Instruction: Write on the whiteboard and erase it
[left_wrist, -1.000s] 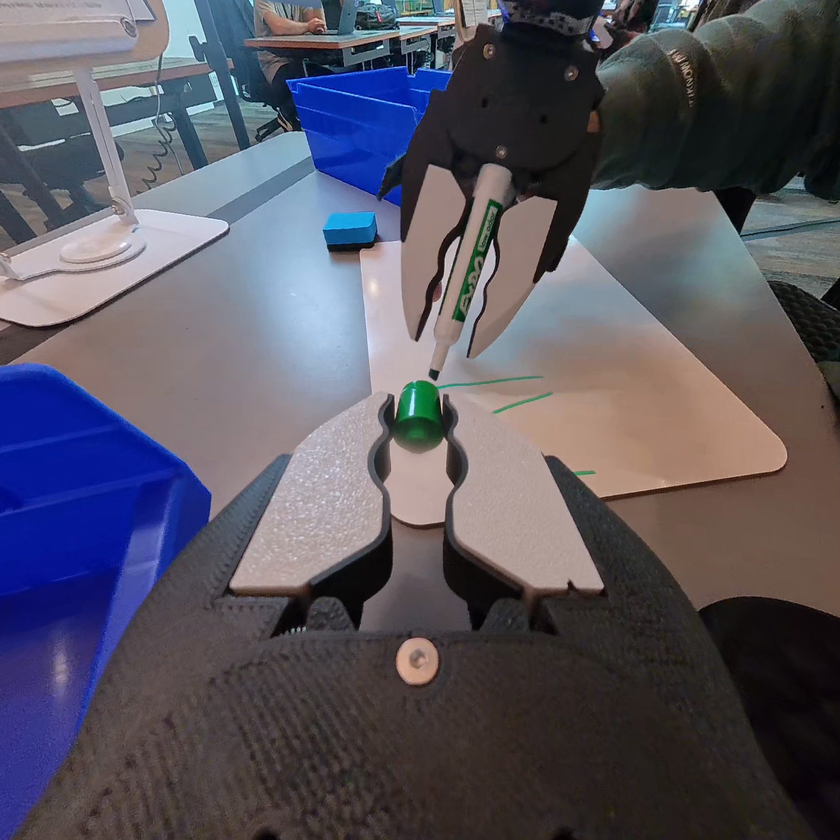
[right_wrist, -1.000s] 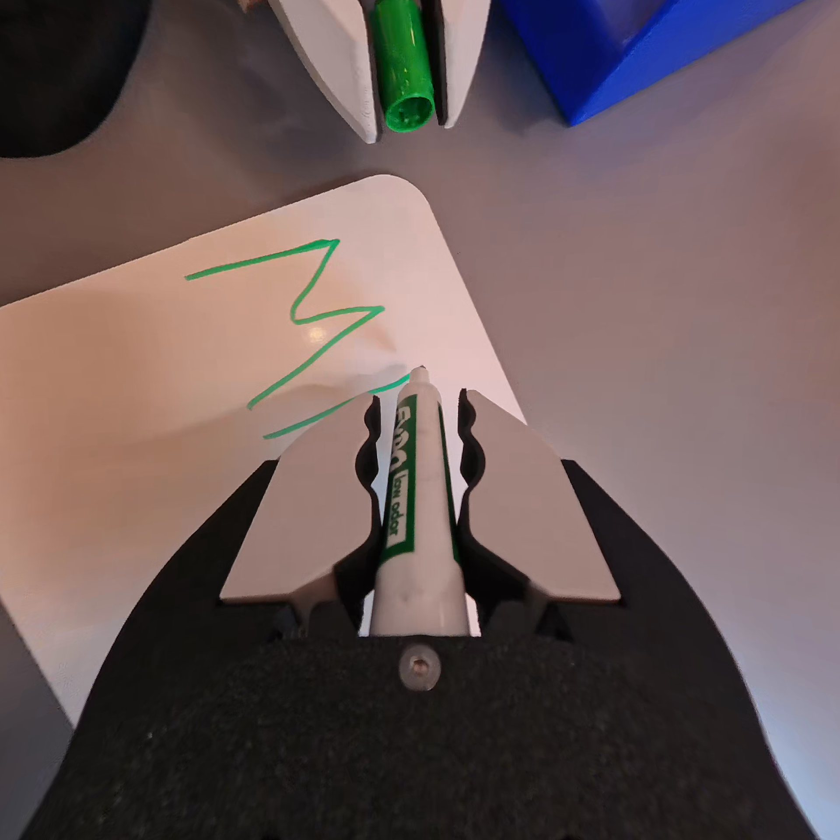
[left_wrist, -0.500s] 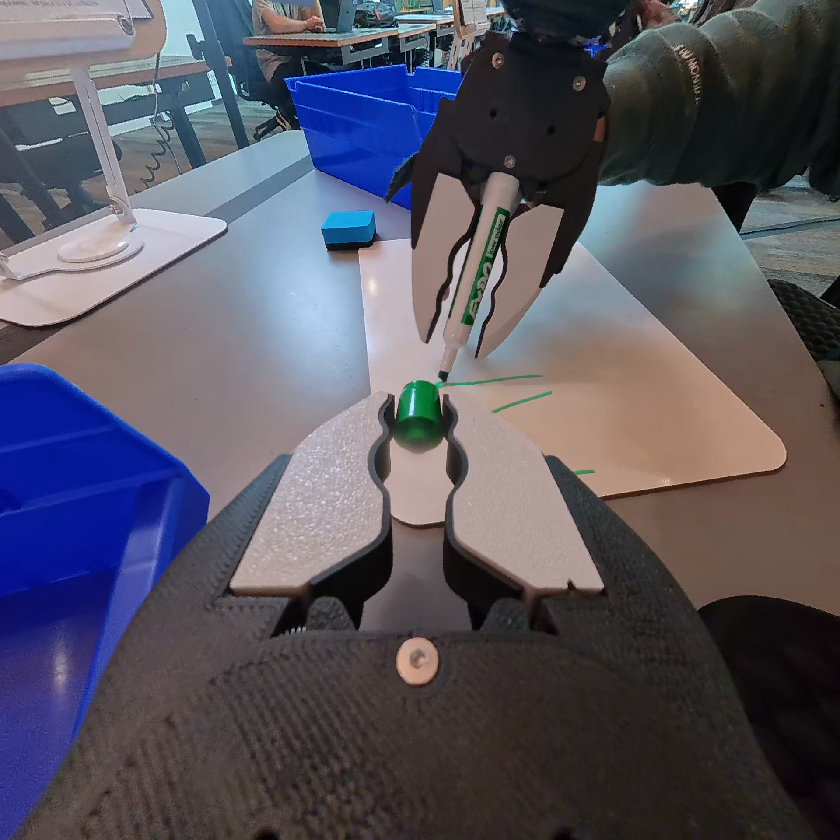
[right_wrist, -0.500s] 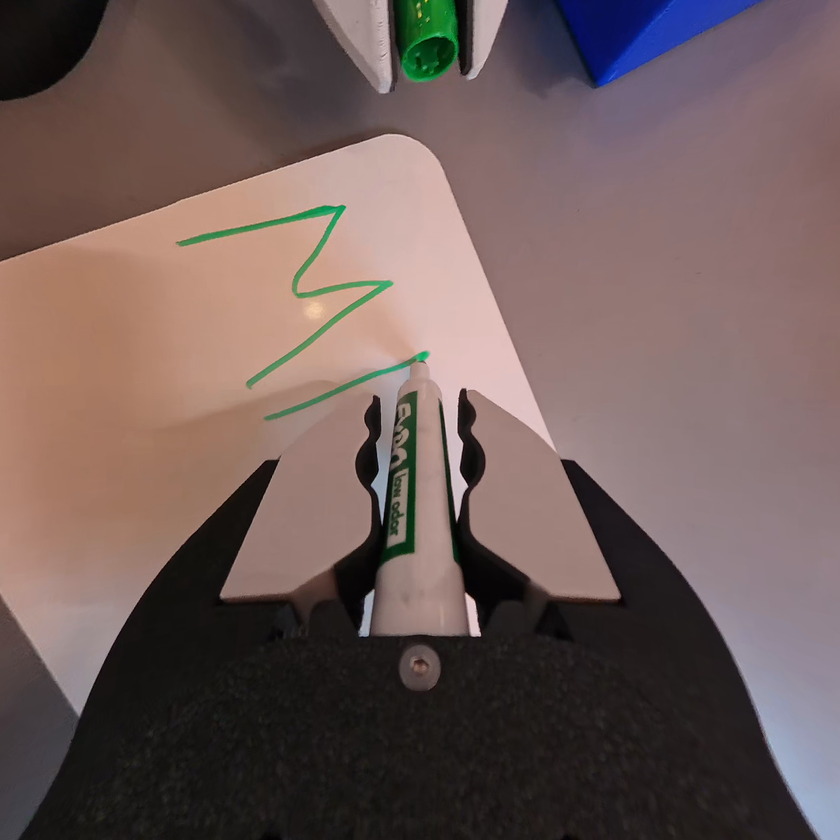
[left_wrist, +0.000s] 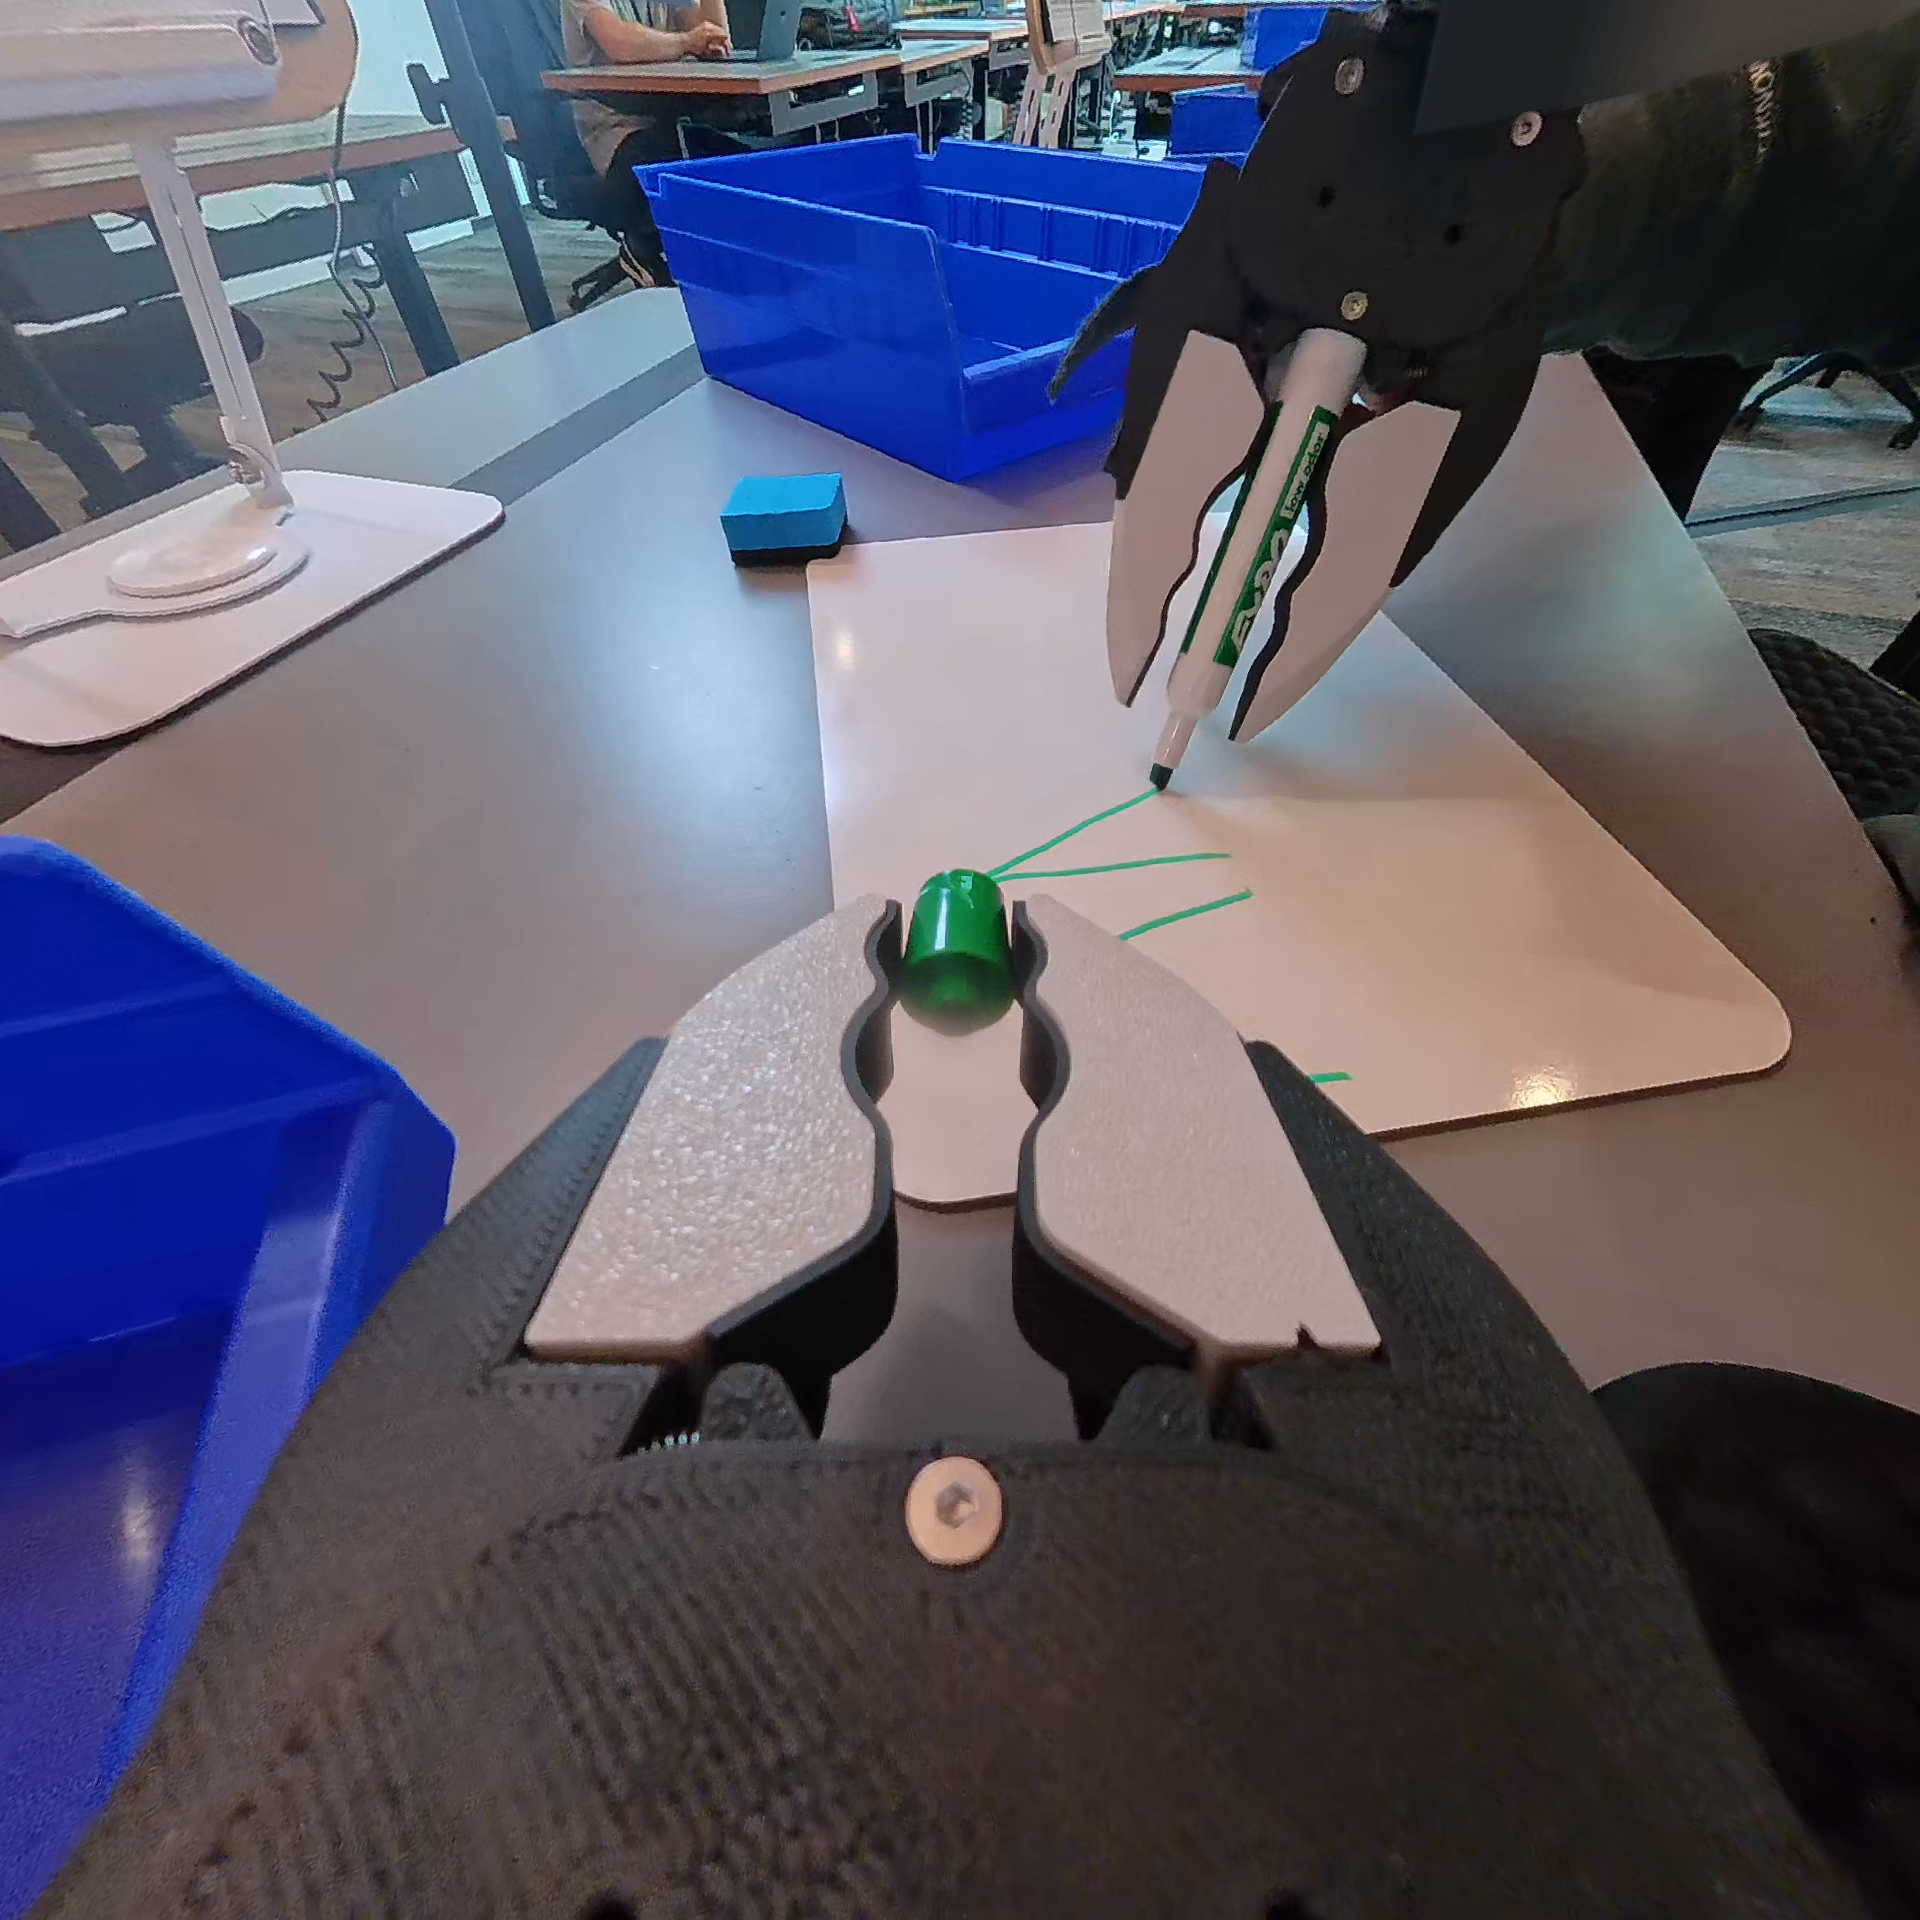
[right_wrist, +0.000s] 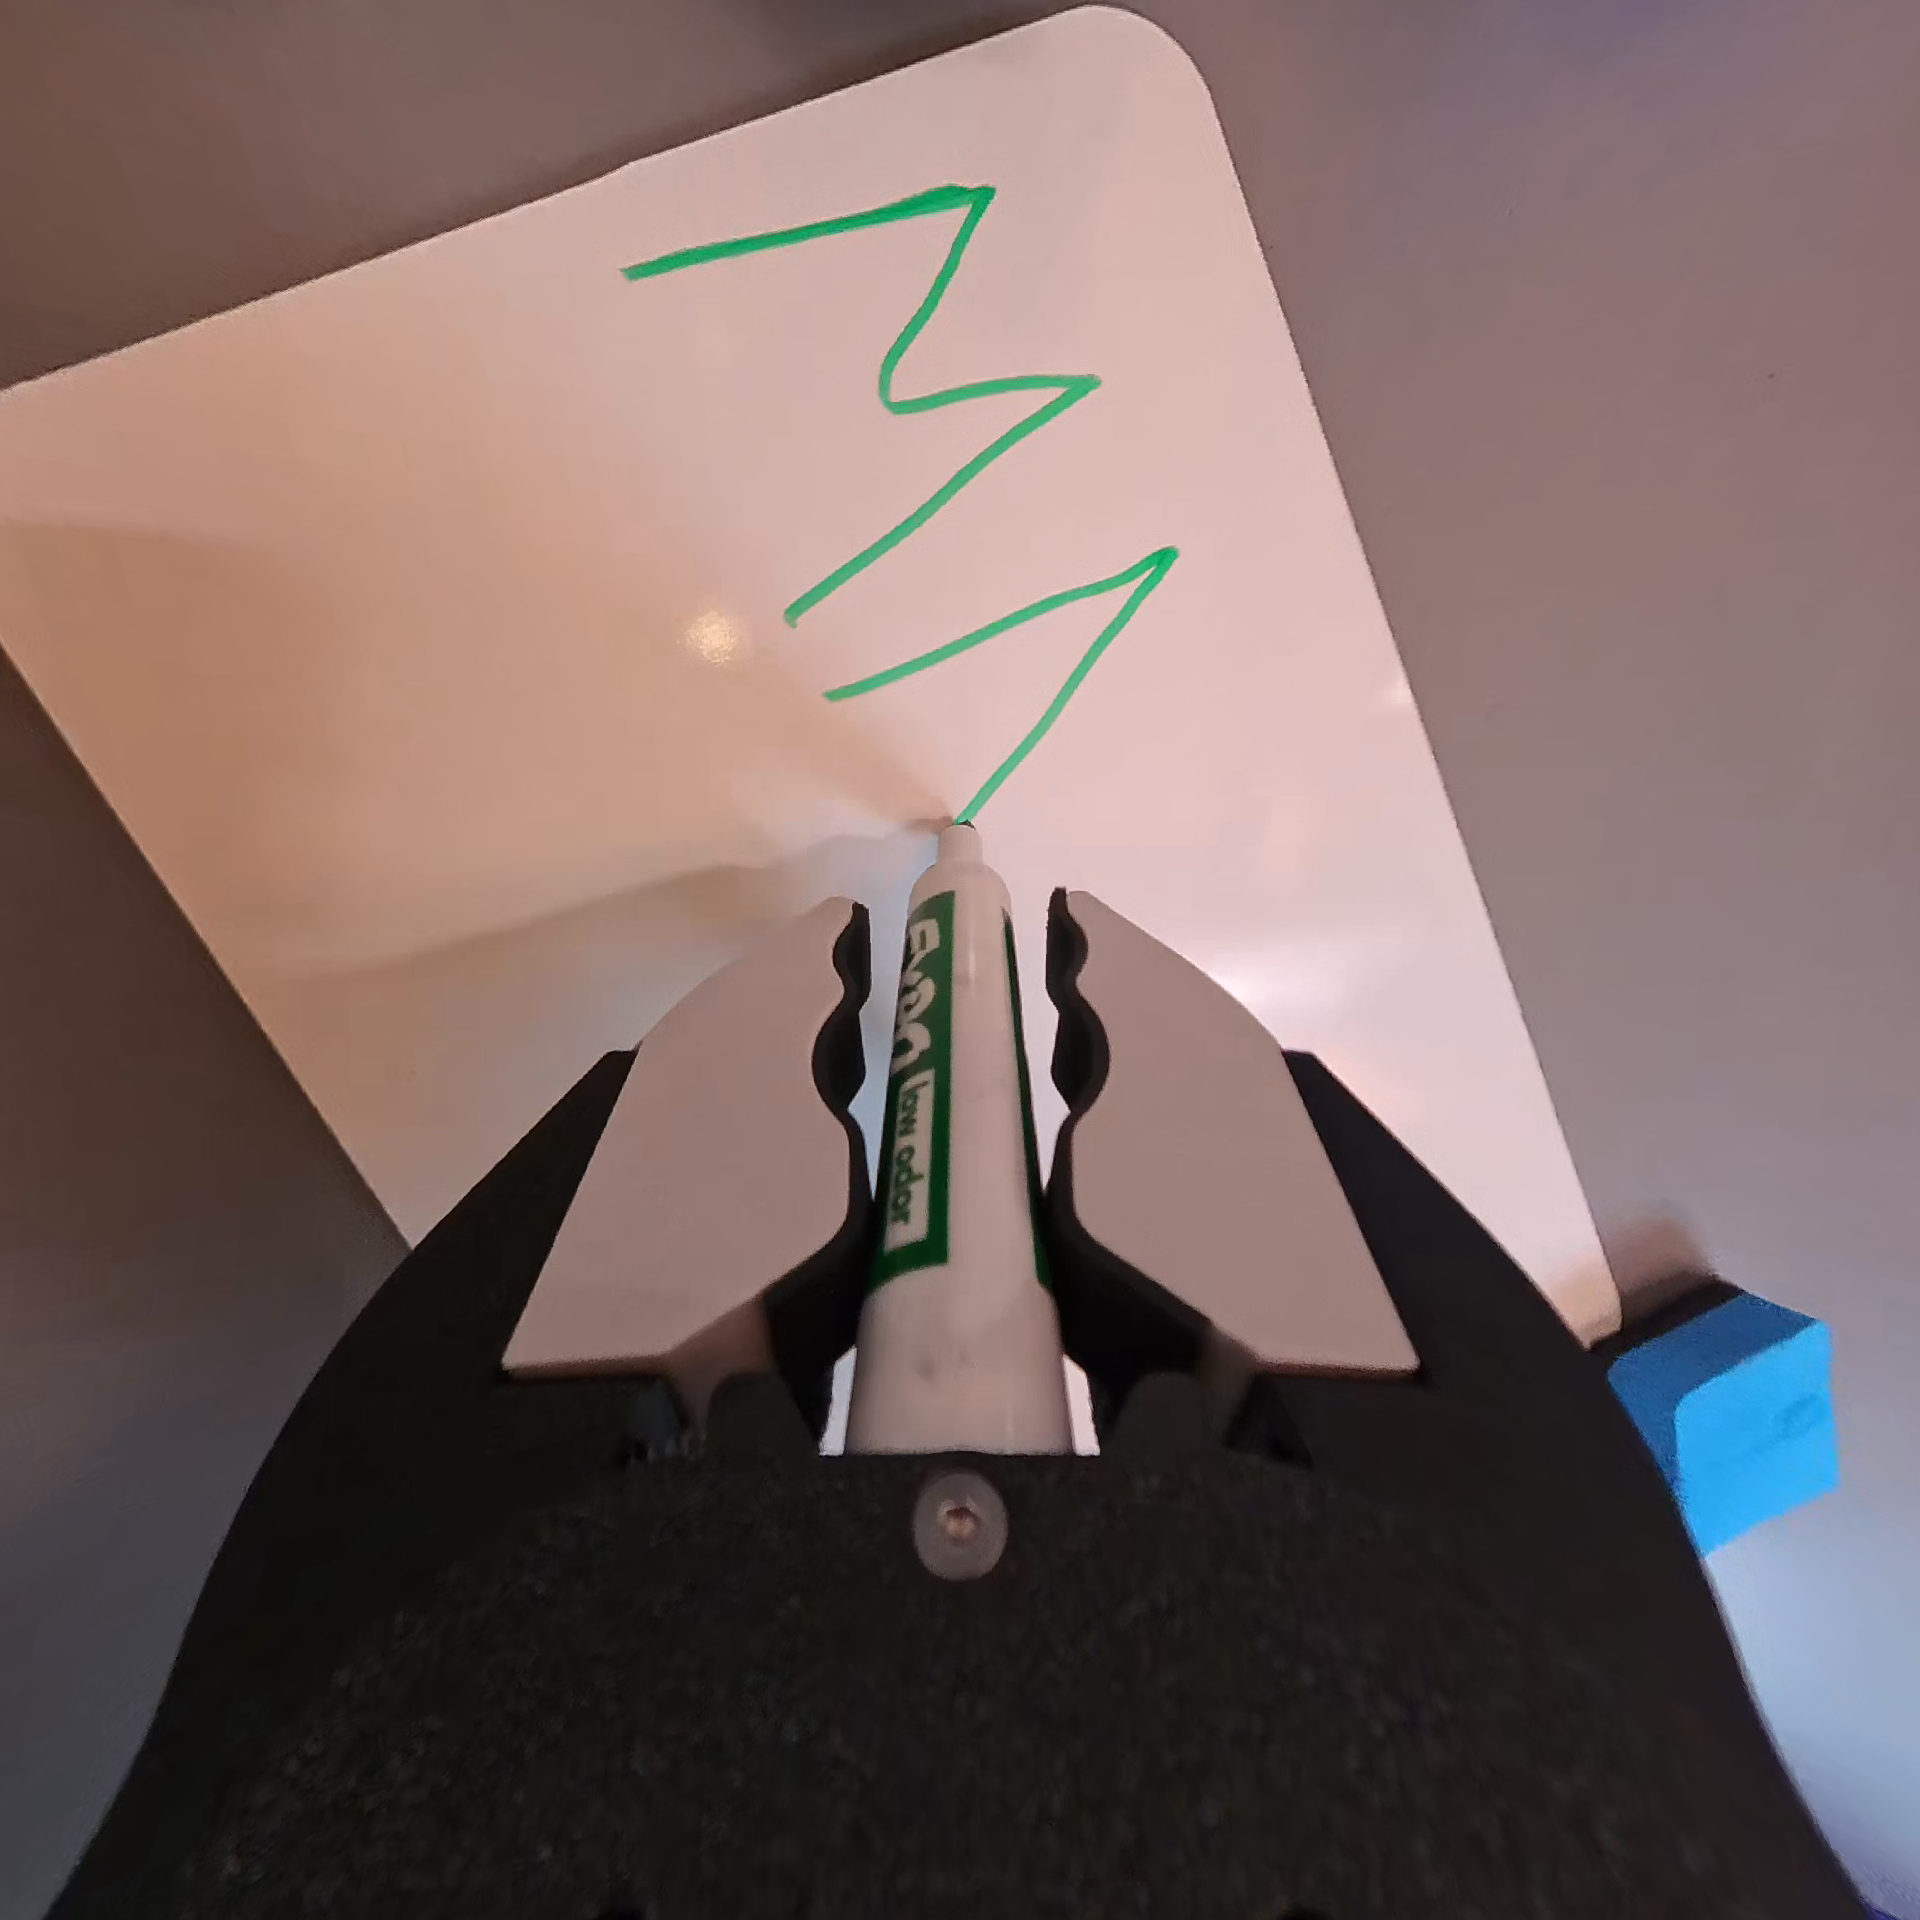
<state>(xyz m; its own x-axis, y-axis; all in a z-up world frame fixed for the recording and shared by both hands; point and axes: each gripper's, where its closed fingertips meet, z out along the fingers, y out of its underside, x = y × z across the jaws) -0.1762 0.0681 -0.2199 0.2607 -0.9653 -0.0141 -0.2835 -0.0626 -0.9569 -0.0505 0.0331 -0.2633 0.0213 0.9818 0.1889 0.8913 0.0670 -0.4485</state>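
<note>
A white whiteboard (left_wrist: 1403, 935) (right_wrist: 416, 623) lies flat on the grey table. My right gripper (right_wrist: 951, 914) (left_wrist: 1184, 717) is shut on a white and green marker (right_wrist: 961, 1143) (left_wrist: 1247, 561). The marker tip touches the board at the end of a green zigzag line (right_wrist: 966, 468) (left_wrist: 1101, 831). My left gripper (left_wrist: 951, 914) is shut on the green marker cap (left_wrist: 954, 951) and hovers over the board's near left corner. A blue eraser (left_wrist: 781, 516) (right_wrist: 1725, 1423) lies on the table at the board's far left corner.
A blue bin (left_wrist: 914, 301) stands behind the board. Another blue bin (left_wrist: 156, 1195) is close on my left. A white lamp base (left_wrist: 208, 582) sits at the far left. A sleeved arm (left_wrist: 1745, 208) holds the right gripper. A person sits at a desk in the background. Spacing between my two grippers at the tips: around 15 cm. It is some 20 cm from my right tips to the blue eraser (left_wrist: 781, 516). Seen from the right wrist view (right_wrist: 1721, 1354) as well.
The right gripper has drawn the marker back and to the right across the board, adding a new stroke to the zigzag. The left gripper with the cap has stayed put.
</note>
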